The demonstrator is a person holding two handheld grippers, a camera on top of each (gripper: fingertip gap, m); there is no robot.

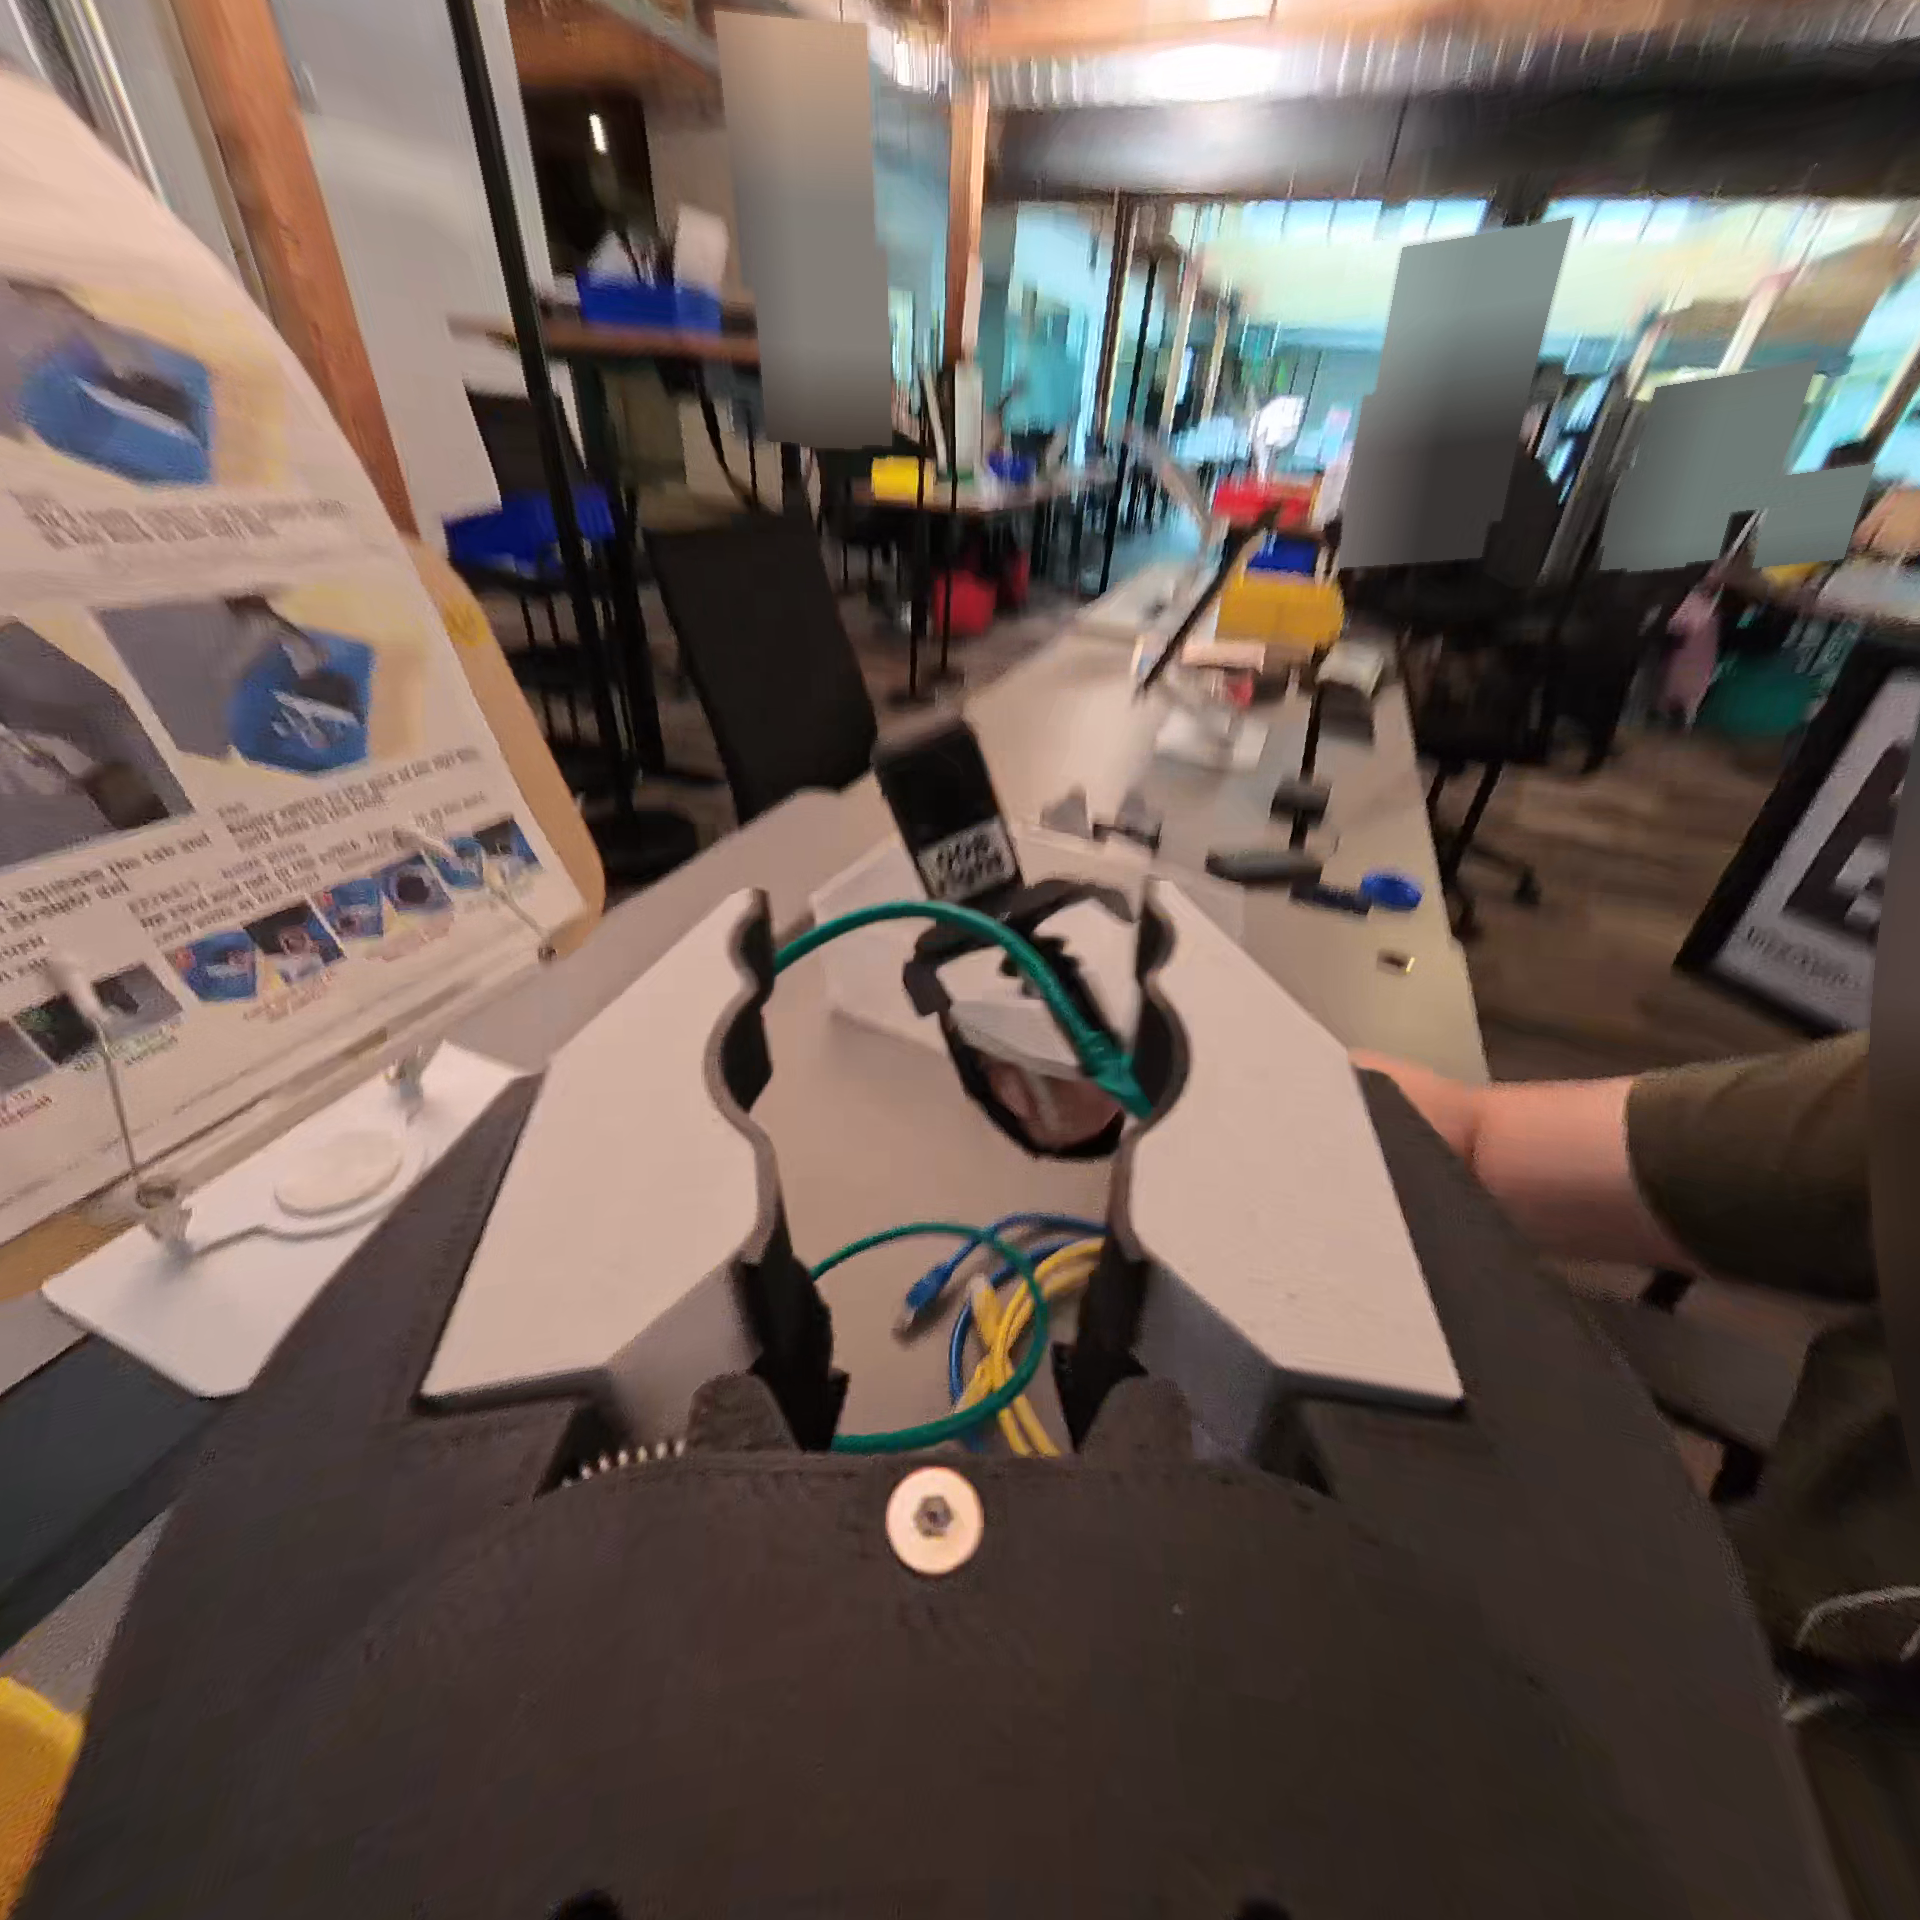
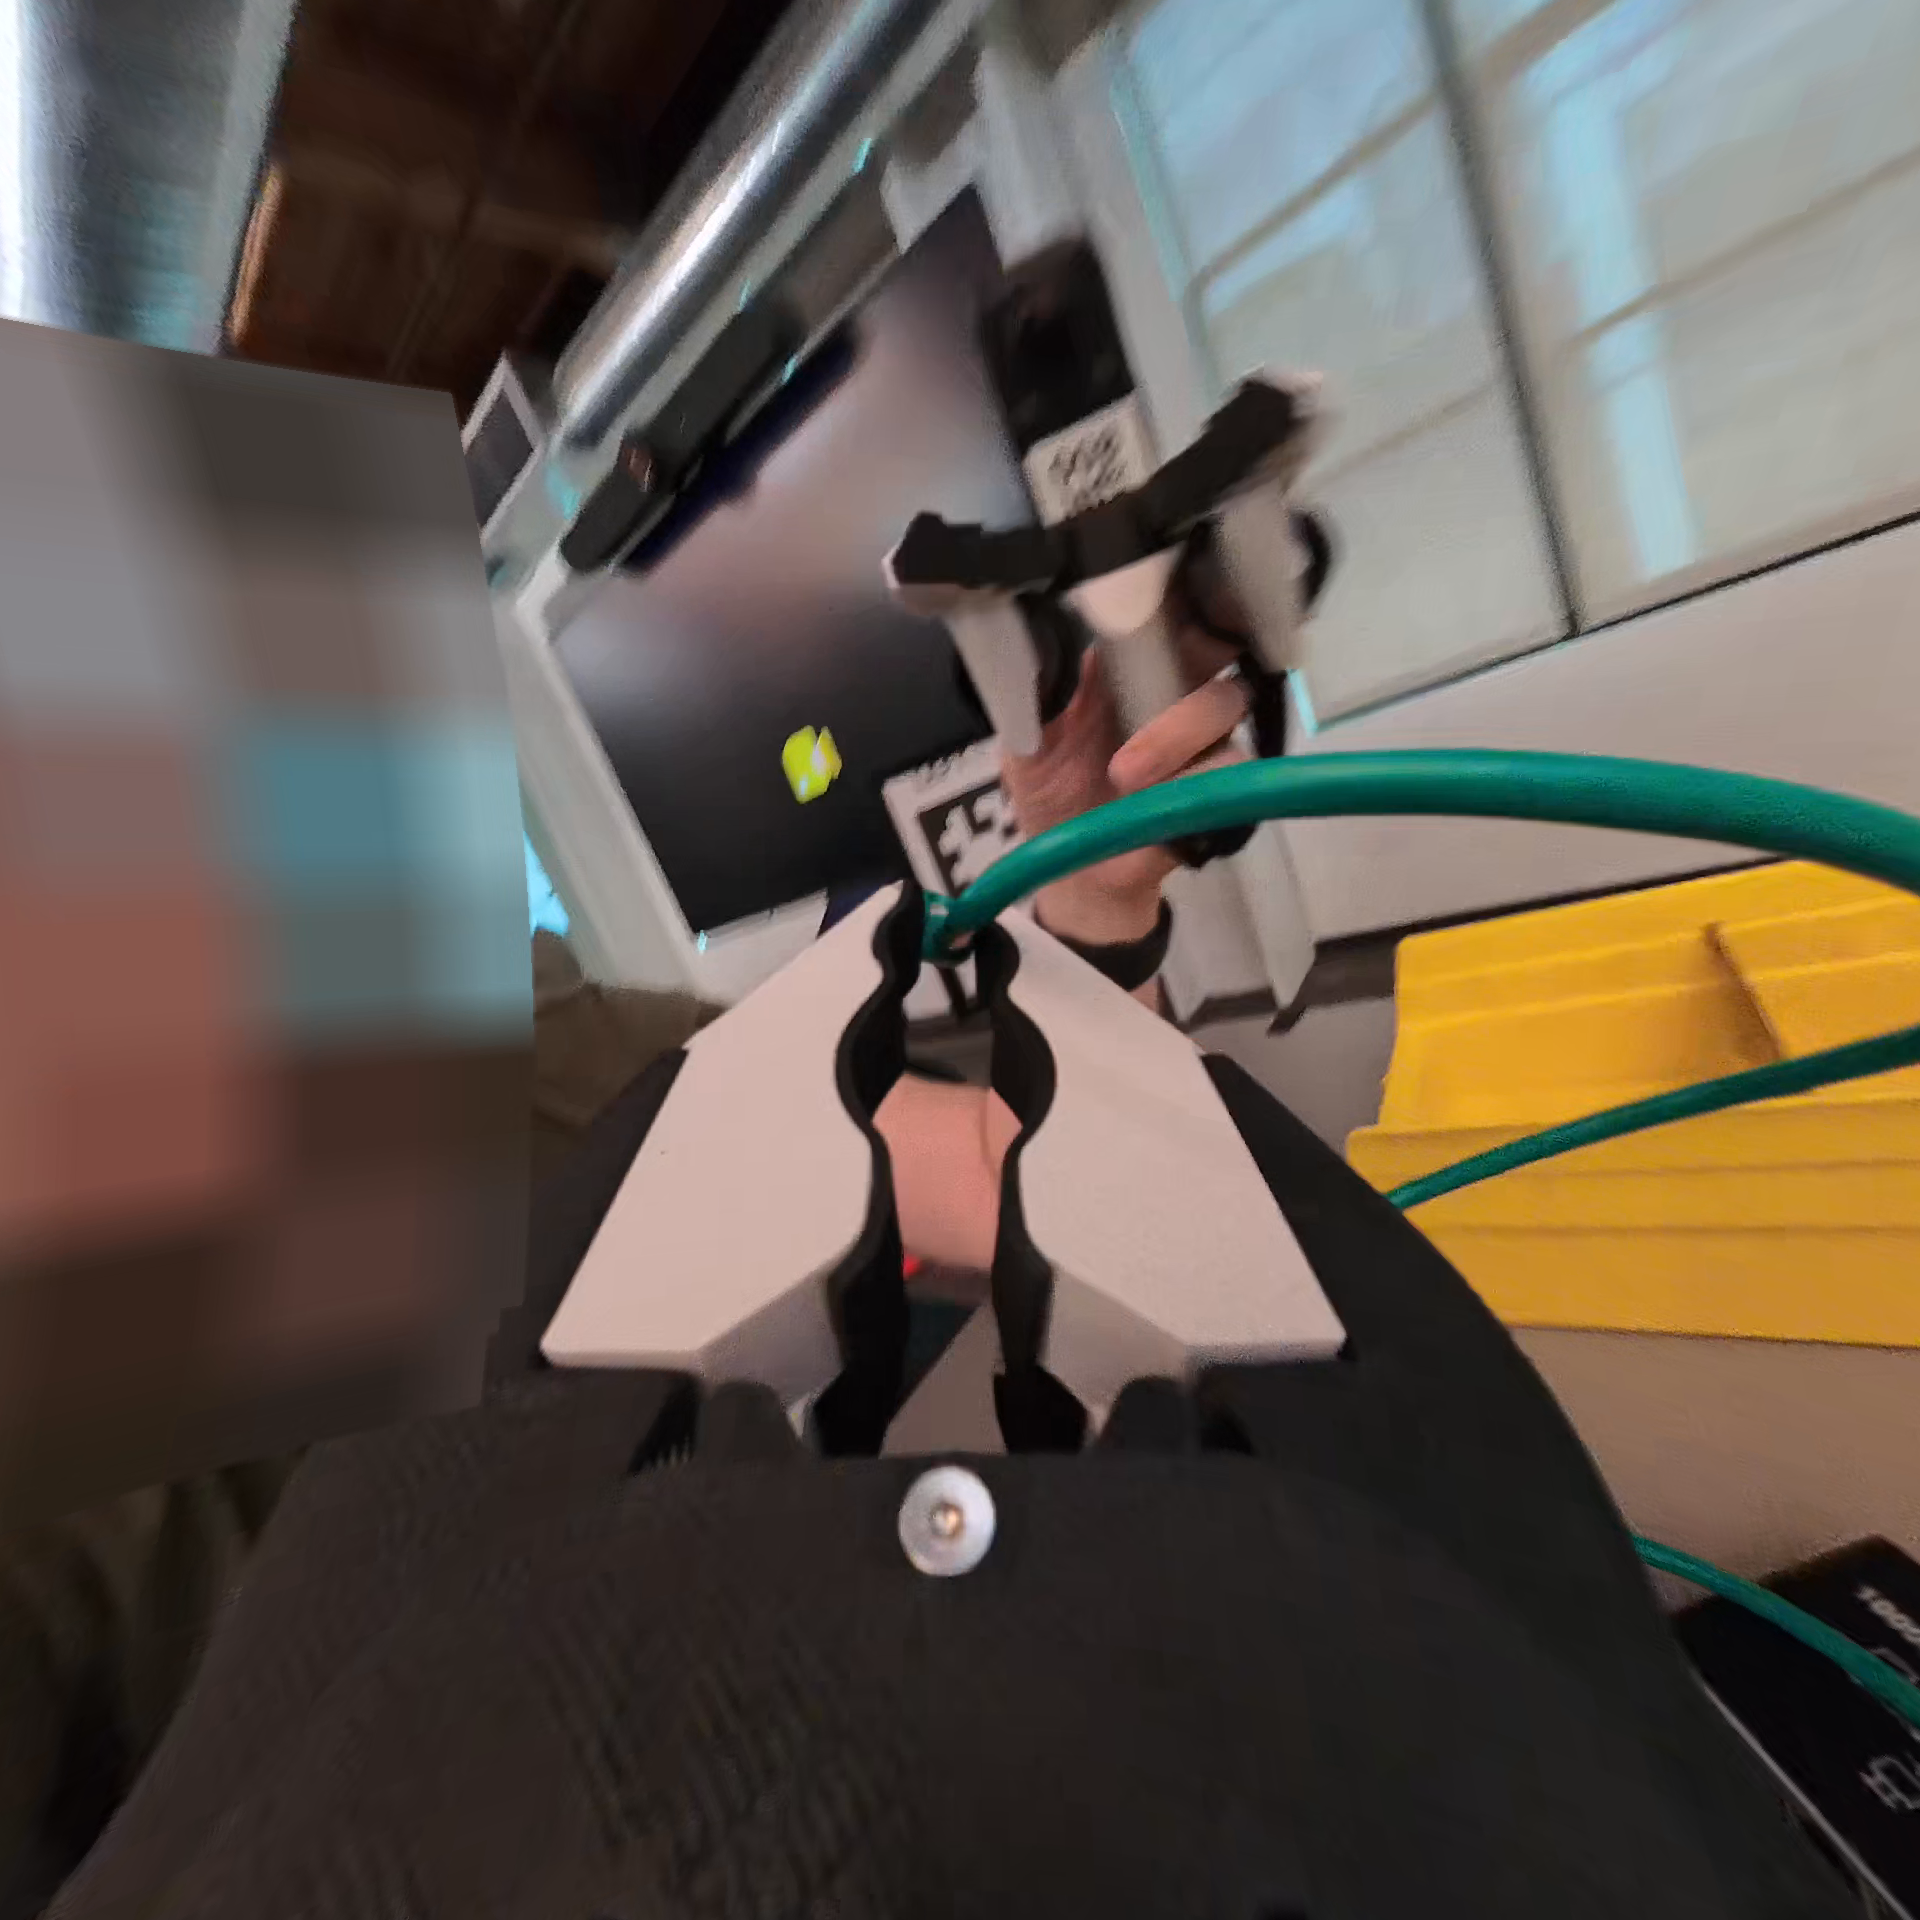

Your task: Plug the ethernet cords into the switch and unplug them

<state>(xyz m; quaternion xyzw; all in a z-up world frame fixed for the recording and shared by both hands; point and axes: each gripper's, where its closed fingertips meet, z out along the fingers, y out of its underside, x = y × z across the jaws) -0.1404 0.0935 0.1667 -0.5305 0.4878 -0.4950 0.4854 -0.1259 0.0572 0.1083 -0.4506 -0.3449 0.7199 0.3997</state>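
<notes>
My left gripper (image 1: 951, 935) is open wide and holds nothing. A green ethernet cord (image 1: 894, 920) arcs across the gap between its fingers. The cord's plug end (image 1: 1107, 1055) lies close to the inner side of the left gripper's right finger. My right gripper (image 2: 945, 935) is shut on the green cord (image 2: 1455, 779) near that end, and it also shows head-on in the left wrist view (image 1: 1029, 997). A loose bundle of green, blue and yellow cords (image 1: 987, 1330) lies on the white table below. A black box (image 2: 1829, 1704), apparently the switch, sits at the lower right.
An instruction sheet on a clipboard stand (image 1: 260, 727) stands close on the left. A yellow bin (image 2: 1662, 1091) is to the right of my right gripper. A dark monitor (image 2: 748, 644) is behind. The left gripper (image 2: 1081, 623) shows in a hand. A sleeved arm (image 1: 1662, 1153) reaches in from the right. Left tips to right tips: about 8 cm.
</notes>
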